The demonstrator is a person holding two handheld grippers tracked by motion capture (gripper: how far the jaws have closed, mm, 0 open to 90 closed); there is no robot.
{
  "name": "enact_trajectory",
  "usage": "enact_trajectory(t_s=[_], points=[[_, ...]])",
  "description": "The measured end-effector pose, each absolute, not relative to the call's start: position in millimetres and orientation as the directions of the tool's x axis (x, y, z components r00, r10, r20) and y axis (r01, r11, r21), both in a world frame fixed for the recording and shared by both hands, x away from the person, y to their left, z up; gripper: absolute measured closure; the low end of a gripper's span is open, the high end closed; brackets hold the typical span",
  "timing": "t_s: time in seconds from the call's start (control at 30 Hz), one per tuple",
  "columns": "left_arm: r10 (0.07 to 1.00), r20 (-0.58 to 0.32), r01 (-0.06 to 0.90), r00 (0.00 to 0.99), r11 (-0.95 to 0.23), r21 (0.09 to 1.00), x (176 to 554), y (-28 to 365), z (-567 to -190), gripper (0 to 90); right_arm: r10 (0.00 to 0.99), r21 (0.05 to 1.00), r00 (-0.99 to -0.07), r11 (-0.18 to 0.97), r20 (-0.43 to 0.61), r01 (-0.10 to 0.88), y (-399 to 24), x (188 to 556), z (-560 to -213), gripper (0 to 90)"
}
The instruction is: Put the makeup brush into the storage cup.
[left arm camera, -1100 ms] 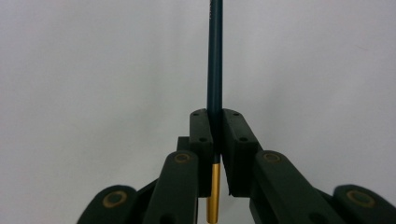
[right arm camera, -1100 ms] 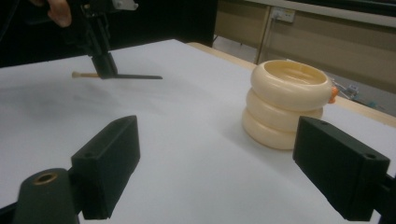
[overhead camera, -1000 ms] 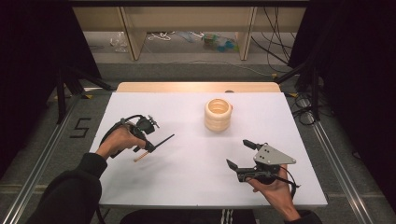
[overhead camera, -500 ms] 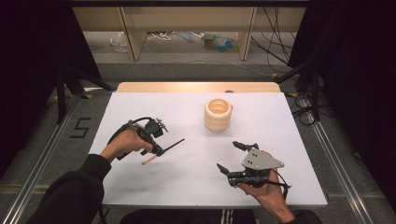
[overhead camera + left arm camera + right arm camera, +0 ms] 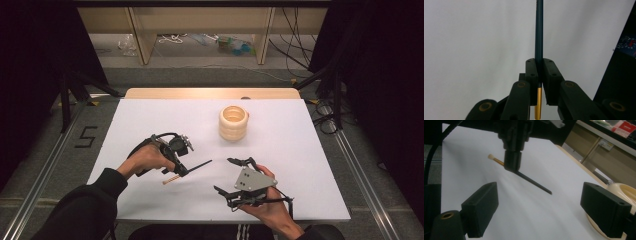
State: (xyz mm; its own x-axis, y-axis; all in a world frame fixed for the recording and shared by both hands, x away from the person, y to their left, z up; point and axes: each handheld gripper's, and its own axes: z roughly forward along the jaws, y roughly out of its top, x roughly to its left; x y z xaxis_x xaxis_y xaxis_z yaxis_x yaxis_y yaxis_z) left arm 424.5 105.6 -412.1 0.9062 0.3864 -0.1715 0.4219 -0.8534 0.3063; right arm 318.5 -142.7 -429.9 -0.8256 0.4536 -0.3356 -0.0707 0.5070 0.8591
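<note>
My left gripper (image 5: 180,171) hovers over the left-centre of the white table (image 5: 300,150), shut on a dark teal pencil (image 5: 197,166). The pencil's point aims right, and its gold ferrule and pale eraser stick out behind the jaws. In the left gripper view the pads (image 5: 532,72) clamp the pencil (image 5: 539,37) just above the ferrule. My right gripper (image 5: 223,174) is at the front centre, open, with nothing between its jaws. It faces the pencil's tip. The right gripper view looks between the open jaws of the right gripper (image 5: 544,202) at the left gripper (image 5: 512,161) and its pencil (image 5: 534,182).
A cream ringed cup (image 5: 233,123) stands upright at the table's back centre, and shows at the right edge of the right gripper view as the cup (image 5: 621,192). Beyond the table are a wooden shelf (image 5: 200,20), floor cables and dark stands on both sides.
Both hands have moved toward the table's middle, the left one rightward with the pencil and the right one leftward. The two grippers are now closer together.
</note>
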Motion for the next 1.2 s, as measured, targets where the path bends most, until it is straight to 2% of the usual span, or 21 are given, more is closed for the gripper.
enact_trajectory(t_s=[0.37,0.5,0.67,0.7,0.73,0.77,1.2], points=[[0.311,-0.158,0.344,0.937,-0.899,0.269,415.7,95.3,-406.8,83.3,0.315,0.754,-0.822,0.627,-0.475,-0.195,-112.1,318.0,-437.0,16.3],[0.306,-0.160,0.339,0.938,-0.903,0.265,414.0,92.5,-407.3,83.3,0.274,0.718,-0.815,0.657,-0.511,-0.230,-107.4,318.4,-438.4,16.9],[0.297,-0.155,0.329,0.942,-0.909,0.255,413.1,91.0,-406.2,83.2,0.192,0.631,-0.779,0.713,-0.597,-0.307,-101.5,322.2,-441.9,19.5],[0.291,-0.162,0.325,0.943,-0.912,0.250,412.4,90.7,-406.0,83.2,0.192,0.634,-0.791,0.716,-0.581,-0.292,-100.3,320.7,-442.4,20.5],[0.288,-0.161,0.321,0.944,-0.914,0.247,412.2,90.6,-405.5,83.3,0.173,0.626,-0.792,0.717,-0.586,-0.307,-99.3,321.3,-442.8,21.2],[0.287,-0.159,0.320,0.945,-0.914,0.251,411.5,90.6,-405.4,83.2,0.128,0.582,-0.763,0.729,-0.633,-0.361,-98.2,325.7,-442.3,21.1],[0.275,-0.152,0.305,0.950,-0.921,0.241,407.5,87.1,-399.6,83.2,0.080,0.513,-0.728,0.762,-0.681,-0.396,-87.9,325.9,-446.5,27.9]])
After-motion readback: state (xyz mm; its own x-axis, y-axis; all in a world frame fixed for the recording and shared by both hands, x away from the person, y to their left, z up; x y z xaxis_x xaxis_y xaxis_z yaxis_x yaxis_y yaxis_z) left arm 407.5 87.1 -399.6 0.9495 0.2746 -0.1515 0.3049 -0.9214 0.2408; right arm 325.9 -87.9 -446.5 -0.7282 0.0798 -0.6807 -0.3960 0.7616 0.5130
